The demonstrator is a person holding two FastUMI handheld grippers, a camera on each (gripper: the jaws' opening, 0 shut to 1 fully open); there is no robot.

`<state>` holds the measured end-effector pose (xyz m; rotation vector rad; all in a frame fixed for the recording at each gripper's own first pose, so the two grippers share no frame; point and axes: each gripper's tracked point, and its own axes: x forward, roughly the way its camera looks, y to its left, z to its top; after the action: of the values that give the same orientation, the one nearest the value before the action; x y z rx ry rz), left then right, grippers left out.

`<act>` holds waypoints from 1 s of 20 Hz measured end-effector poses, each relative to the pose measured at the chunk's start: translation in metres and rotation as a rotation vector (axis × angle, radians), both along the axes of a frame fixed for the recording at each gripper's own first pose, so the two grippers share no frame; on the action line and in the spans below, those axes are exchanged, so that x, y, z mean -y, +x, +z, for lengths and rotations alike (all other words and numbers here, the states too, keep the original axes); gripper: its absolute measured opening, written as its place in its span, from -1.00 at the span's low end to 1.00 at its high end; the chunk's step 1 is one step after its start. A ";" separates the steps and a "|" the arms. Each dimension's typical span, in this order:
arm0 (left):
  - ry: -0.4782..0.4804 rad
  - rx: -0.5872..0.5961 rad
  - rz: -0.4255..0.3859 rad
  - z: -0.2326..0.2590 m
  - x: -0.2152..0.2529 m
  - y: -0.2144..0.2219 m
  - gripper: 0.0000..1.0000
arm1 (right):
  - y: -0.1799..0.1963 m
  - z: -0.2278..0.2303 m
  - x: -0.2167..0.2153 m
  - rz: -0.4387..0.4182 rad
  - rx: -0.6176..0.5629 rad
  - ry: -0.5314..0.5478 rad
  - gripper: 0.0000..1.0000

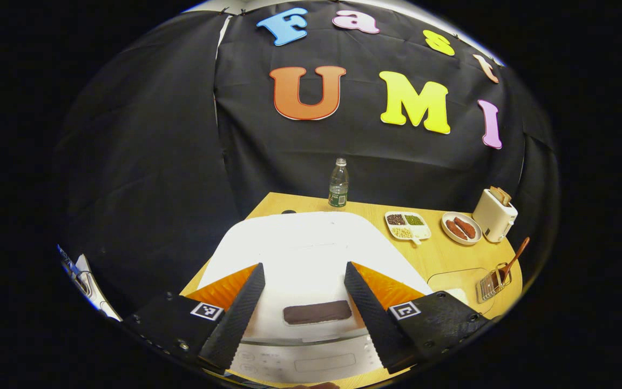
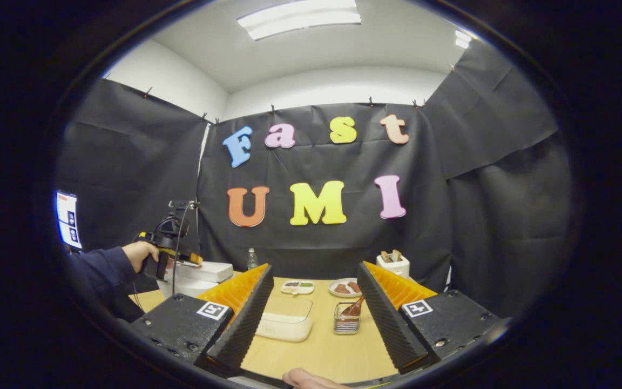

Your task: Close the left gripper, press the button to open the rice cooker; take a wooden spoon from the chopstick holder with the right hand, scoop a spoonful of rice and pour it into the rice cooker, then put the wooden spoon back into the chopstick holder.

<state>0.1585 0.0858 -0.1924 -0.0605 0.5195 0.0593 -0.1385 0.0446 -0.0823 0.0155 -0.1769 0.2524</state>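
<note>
Left gripper (image 1: pixel 303 292): I see its fingers spread wide, holding nothing, hovering over the lid of the white rounded rice cooker (image 1: pixel 311 254). In the right gripper view it sits at the far left (image 2: pixel 173 254), held by a hand (image 2: pixel 139 253) in a dark sleeve, above the cooker (image 2: pixel 200 273).
Button: the dark oblong bar (image 1: pixel 317 312) on the cooker's front lies between the two fingers, untouched; lid down.
Right gripper (image 2: pixel 311 302): jaws wide apart, empty, raised above the near edge of the table, pointing at the chopstick holder.
Wooden spoon (image 1: pixel 515 259): brown, slim handle, standing tilted in the wire-mesh chopstick holder (image 1: pixel 493 283) by the table's right edge; also seen ahead of the right gripper (image 2: pixel 355 307), (image 2: pixel 346 319).
Rice box: a clear rounded-rectangle plastic container (image 2: pixel 286 321) just left of the holder, between holder and cooker; I cannot tell its contents.
Table (image 2: pixel 322 351): light wood, smooth; the open strip along the near edge in front of the holder gives room to move.
Far edge: clear plastic bottle (image 1: pixel 338 183) at the back; white divided dish of grains (image 1: pixel 407 225); white round plate with brown pieces (image 1: pixel 461 228); cream toaster with bread slices (image 1: pixel 495 214) near the back right corner.
Cooker front: pale control panel (image 1: pixel 311 361) at the near edge.
</note>
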 end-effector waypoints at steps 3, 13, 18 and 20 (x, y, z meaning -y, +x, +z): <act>-0.002 0.008 0.008 -0.003 0.000 -0.009 0.92 | -0.004 0.000 -0.005 0.006 0.007 -0.008 1.00; 0.018 0.047 0.041 -0.027 0.007 -0.031 0.94 | -0.003 -0.005 -0.017 0.015 -0.001 -0.027 1.00; 0.026 0.110 0.057 -0.028 0.007 -0.034 0.94 | 0.000 -0.011 -0.020 0.016 -0.011 -0.034 0.92; 0.035 0.124 0.050 -0.030 0.010 -0.033 0.94 | 0.001 -0.010 -0.020 0.014 -0.014 -0.031 1.00</act>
<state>0.1252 0.0757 -0.2219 -0.0428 0.3933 0.1129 -0.1379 0.0644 -0.0927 -0.0125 -0.1592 0.2691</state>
